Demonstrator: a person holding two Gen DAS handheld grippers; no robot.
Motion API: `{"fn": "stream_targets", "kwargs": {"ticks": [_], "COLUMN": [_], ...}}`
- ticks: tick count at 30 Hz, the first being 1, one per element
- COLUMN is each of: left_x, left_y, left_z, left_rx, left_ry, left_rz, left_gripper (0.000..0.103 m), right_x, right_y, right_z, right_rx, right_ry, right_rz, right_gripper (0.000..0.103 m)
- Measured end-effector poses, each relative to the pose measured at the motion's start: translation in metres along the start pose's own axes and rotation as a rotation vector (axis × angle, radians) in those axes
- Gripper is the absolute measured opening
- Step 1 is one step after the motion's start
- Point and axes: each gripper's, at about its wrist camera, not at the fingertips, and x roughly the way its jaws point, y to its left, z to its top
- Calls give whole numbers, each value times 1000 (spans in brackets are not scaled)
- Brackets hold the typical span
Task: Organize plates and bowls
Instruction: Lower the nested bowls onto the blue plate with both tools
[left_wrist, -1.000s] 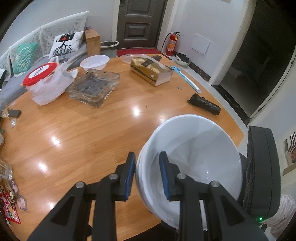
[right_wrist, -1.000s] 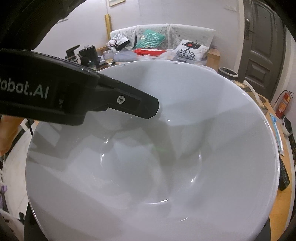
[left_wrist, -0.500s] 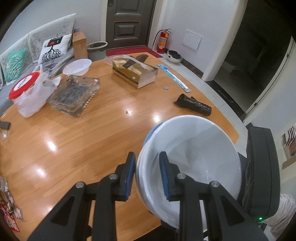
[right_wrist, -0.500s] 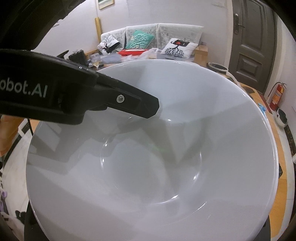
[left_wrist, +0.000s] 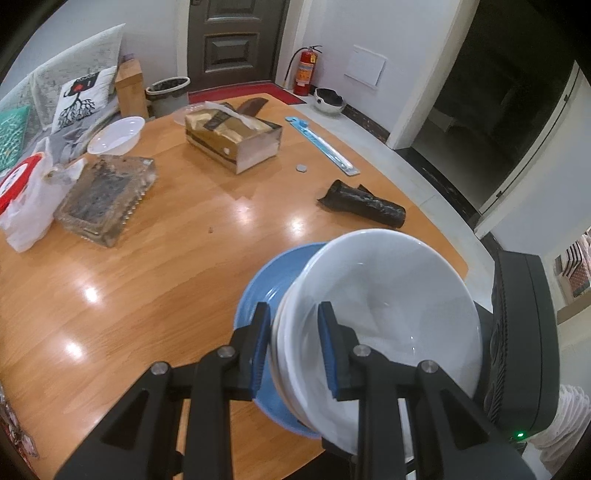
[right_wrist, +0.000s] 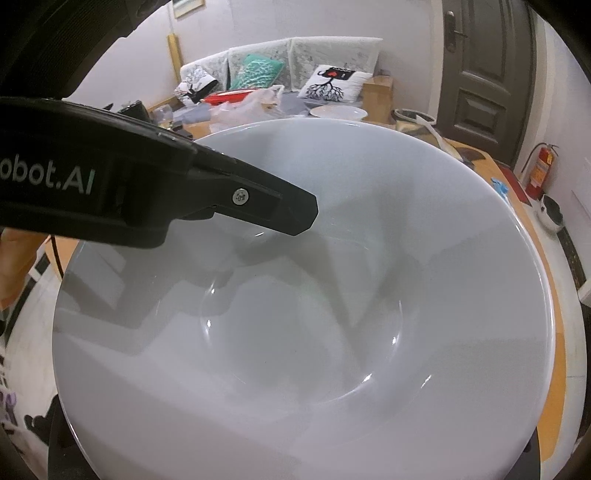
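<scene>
The wooden table (left_wrist: 147, 295) carries a loose scatter of things beyond the dishes. A gold tissue box (left_wrist: 232, 138) sits toward the far side, a square glass ashtray (left_wrist: 105, 197) lies left of it, and a white plastic bag (left_wrist: 27, 206) with a red lid on top sits at the left edge. A rolled black bag (left_wrist: 364, 205) lies just beyond the held dishes, with a coin (left_wrist: 301, 168) and a long blue packet (left_wrist: 321, 142) further back. A small white bowl (left_wrist: 116, 136) rests near the far rim. On the floor behind stand a fire extinguisher (left_wrist: 306, 70) and a bin (left_wrist: 168, 94).

The left gripper (left_wrist: 293, 347) clamps the near rim of the large white bowl (left_wrist: 384, 328), one blue-padded finger inside and one outside; the bowl is tilted and held above the table's near edge. The stacked lines at the rim suggest more than one white bowl nested, though the count cannot be told. In the right wrist view the bowl (right_wrist: 314, 314) fills nearly everything and blocks most of the table; the right gripper's own fingers are out of sight, and the black finger crossing the rim belongs to the left gripper (right_wrist: 258, 206).

Compared with half a second ago, a blue plate (left_wrist: 269, 295) now shows plainly beneath and left of the bowl, where only a sliver appeared before. One blue plate and two separate white bowls are countable.
</scene>
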Motion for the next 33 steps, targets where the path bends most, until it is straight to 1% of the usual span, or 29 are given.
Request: {"fn": "stream_targets", "kwargs": {"ticks": [7,22,33], "left_x": [18,44,58], "left_y": [-7,-5,0], "left_z": [7,12,14], "left_rx": [7,-2,-15], "left_ry": [17,42,62], "left_rz": [-26,-68,-81], "left_gripper": [21,21,21], "right_x": [-8,7,18], "right_y": [-7,-21,-29], "right_z": [-16,-11,-13], "right_rx": [19,40,42], "right_ry": [24,76,110], "right_rz": [-13,-26,-20], "right_gripper": [101,101,102]}}
